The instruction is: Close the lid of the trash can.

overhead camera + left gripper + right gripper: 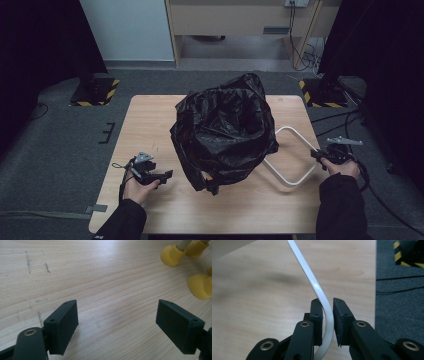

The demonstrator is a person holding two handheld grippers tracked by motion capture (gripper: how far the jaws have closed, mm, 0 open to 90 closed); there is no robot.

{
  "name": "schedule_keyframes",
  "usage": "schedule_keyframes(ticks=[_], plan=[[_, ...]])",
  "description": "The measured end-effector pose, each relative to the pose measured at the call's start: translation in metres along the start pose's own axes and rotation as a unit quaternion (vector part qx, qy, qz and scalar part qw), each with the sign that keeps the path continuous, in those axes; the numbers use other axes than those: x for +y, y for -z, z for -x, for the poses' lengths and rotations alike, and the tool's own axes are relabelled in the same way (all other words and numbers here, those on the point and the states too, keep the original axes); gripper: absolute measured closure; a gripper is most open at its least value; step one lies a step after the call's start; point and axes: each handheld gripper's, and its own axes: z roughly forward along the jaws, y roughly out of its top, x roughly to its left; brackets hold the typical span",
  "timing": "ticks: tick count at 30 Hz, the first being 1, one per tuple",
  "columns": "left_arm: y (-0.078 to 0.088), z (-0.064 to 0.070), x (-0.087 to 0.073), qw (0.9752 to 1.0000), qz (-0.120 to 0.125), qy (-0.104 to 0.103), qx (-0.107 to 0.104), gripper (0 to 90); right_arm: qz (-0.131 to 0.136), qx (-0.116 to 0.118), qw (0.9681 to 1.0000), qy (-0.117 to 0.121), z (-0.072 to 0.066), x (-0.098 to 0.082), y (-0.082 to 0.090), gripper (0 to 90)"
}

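A crumpled black bin bag [225, 130] covers an upright frame in the middle of the wooden table [150, 125]. A white loop of flat band [276, 171] sticks out from under the bag to the right. My right gripper [317, 154] is at the loop's right corner. In the right gripper view its jaws [327, 302] are shut on the curved white band [312, 281]. My left gripper [167, 174] hovers low over bare wood left of the bag, and its jaws [116, 315] are open with nothing between them. Yellow rubber feet [172, 255] on pale legs show ahead of it.
Dark carpet surrounds the table, and its right edge lies close beside my right gripper. Stands with yellow-black striped bases are at the back left [95, 90] and back right [325, 92]. Cables run over the floor at the right.
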Motion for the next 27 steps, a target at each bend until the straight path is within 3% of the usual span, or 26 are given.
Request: schedule_keyframes(ticks=[5, 9, 14, 15, 16, 17, 23, 27], plan=[[0.0, 0.0, 0.0, 1.0, 0.0, 0.0, 0.0, 17.3, 0.036, -0.011, 0.9988, -0.032, 0.0, 0.003, 0.004, 78.4], [0.0, 0.0, 0.0, 1.0, 0.0, -0.001, 0.0, 17.3, 0.084, -0.032, 0.9939, -0.063, 0.002, 0.006, 0.011, 78.4], [0.0, 0.0, 0.0, 1.0, 0.0, 0.0, -0.001, 17.3, 0.146, -0.051, 0.9836, -0.093, 0.002, 0.011, 0.019, 78.7], [0.0, 0.0, 0.0, 1.0, 0.0, 0.0, -0.001, 17.3, 0.146, -0.051, 0.9836, -0.093, 0.002, 0.011, 0.019, 78.7], [0.0, 0.0, 0.0, 1.0, 0.0, 0.0, -0.001, 17.3, 0.166, -0.057, 0.9795, -0.099, 0.002, 0.013, 0.022, 78.7], [0.0, 0.0, 0.0, 1.0, 0.0, 0.0, -0.001, 17.3, 0.174, -0.058, 0.9779, -0.101, 0.001, 0.014, 0.024, 78.6], [0.0, 0.0, 0.001, 1.0, 0.001, -0.001, -0.001, 17.3, 0.215, -0.053, 0.969, -0.109, 0.0, 0.018, 0.03, 78.7], [0.0, 0.0, 0.001, 1.0, 0.002, -0.001, -0.002, 17.3, 0.244, -0.037, 0.9623, -0.115, -0.002, 0.023, 0.036, 79.0]])
